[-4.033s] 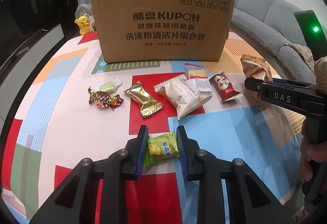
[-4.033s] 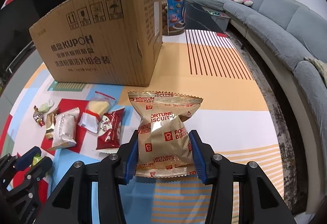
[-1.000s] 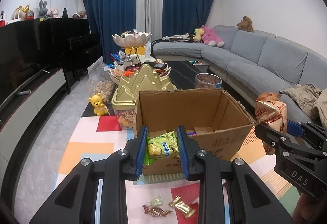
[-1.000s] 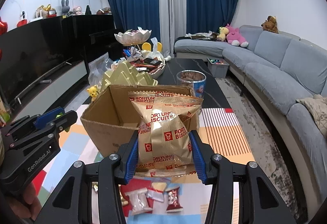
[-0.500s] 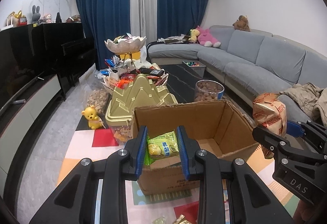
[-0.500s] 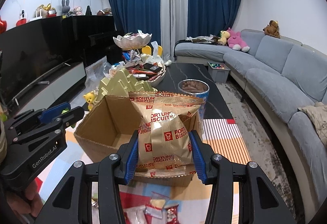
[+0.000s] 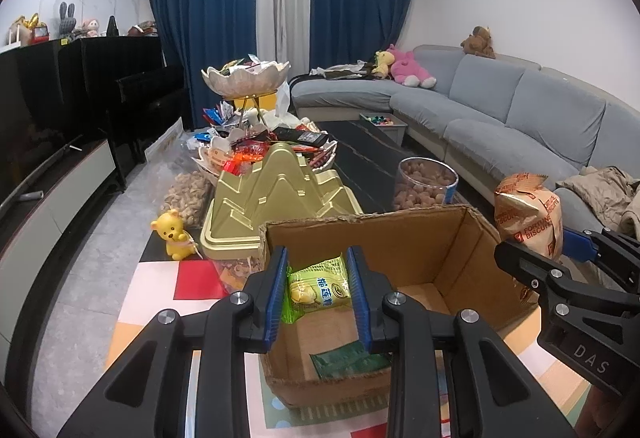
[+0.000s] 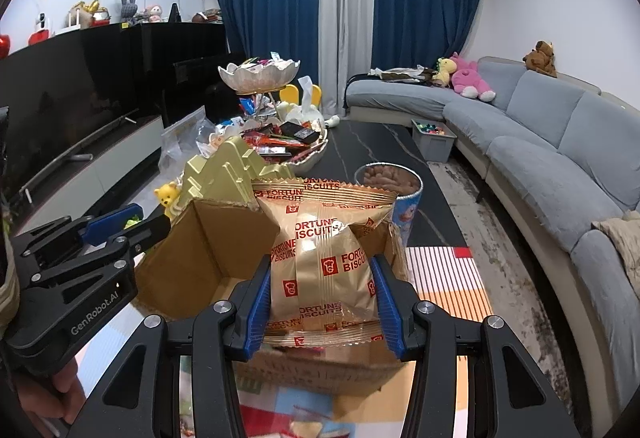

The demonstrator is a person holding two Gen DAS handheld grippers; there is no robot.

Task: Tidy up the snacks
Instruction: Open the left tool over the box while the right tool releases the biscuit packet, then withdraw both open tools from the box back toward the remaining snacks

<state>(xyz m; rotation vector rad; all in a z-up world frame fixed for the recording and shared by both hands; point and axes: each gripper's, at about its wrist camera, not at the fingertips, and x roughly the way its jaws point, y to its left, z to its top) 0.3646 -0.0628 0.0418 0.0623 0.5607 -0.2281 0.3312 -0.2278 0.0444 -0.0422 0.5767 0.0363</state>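
My left gripper (image 7: 316, 292) is shut on a small green snack packet (image 7: 318, 288), held above the near left part of an open cardboard box (image 7: 452, 250). A dark green packet (image 7: 352, 360) lies on the box floor. My right gripper (image 8: 322, 296) is shut on a gold Fortune Biscuits bag (image 8: 324, 258), held over the near rim of the same box (image 8: 188, 262). In the left wrist view the right gripper (image 7: 560, 258) with its bag (image 7: 528, 214) shows beyond the box's right wall. The left gripper (image 8: 120, 226) appears at the left in the right wrist view.
Behind the box stand a gold mountain-shaped lid (image 7: 280, 186), a clear tub of snacks (image 7: 426, 184), a yellow bear figure (image 7: 174, 234) and a tiered bowl of sweets (image 7: 244, 82). A grey sofa (image 8: 540, 158) runs along the right. Loose snacks (image 8: 308, 426) lie on the colourful mat below.
Both grippers have moved forward toward the box with their snacks still held; the box looms larger and its inside floor now shows beneath the left gripper.
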